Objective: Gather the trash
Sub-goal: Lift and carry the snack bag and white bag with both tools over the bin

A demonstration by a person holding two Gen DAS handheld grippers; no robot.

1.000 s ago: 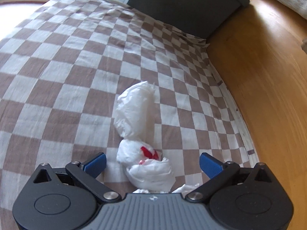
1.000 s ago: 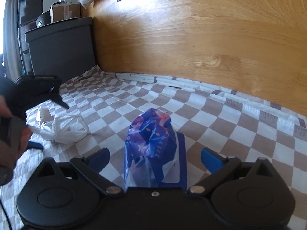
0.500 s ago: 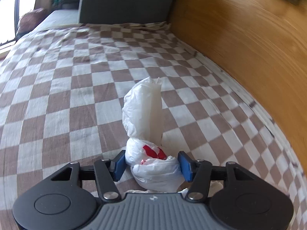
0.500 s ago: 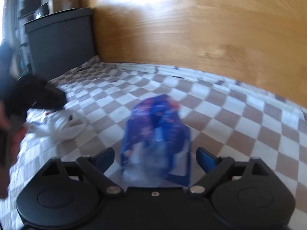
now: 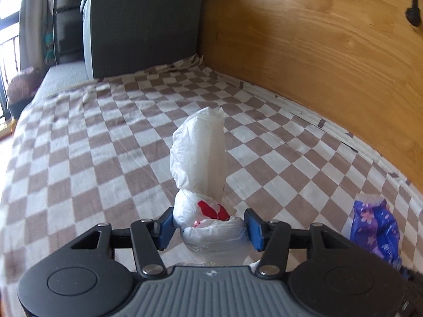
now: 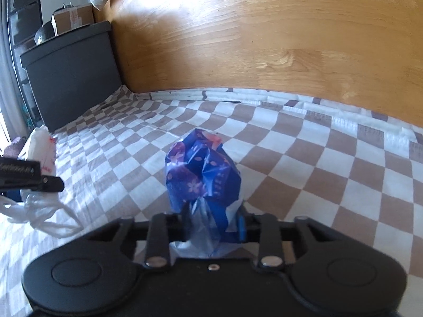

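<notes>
Checkered brown-and-white bedsheet [image 5: 105, 158] carries both pieces of trash. Nearest, the left gripper [image 5: 208, 227] is clamped on the crumpled white plastic bag with a red mark [image 5: 198, 158], whose long axis rises away from it. The right gripper [image 6: 214, 224] is closing on the crumpled blue flowered wrapper [image 6: 202, 174] (pads already pressing). Beyond stands a wooden wall [image 6: 264, 39].

Closing fingers [image 6: 242, 225] pinch blue bag [image 6: 202, 174].
</notes>
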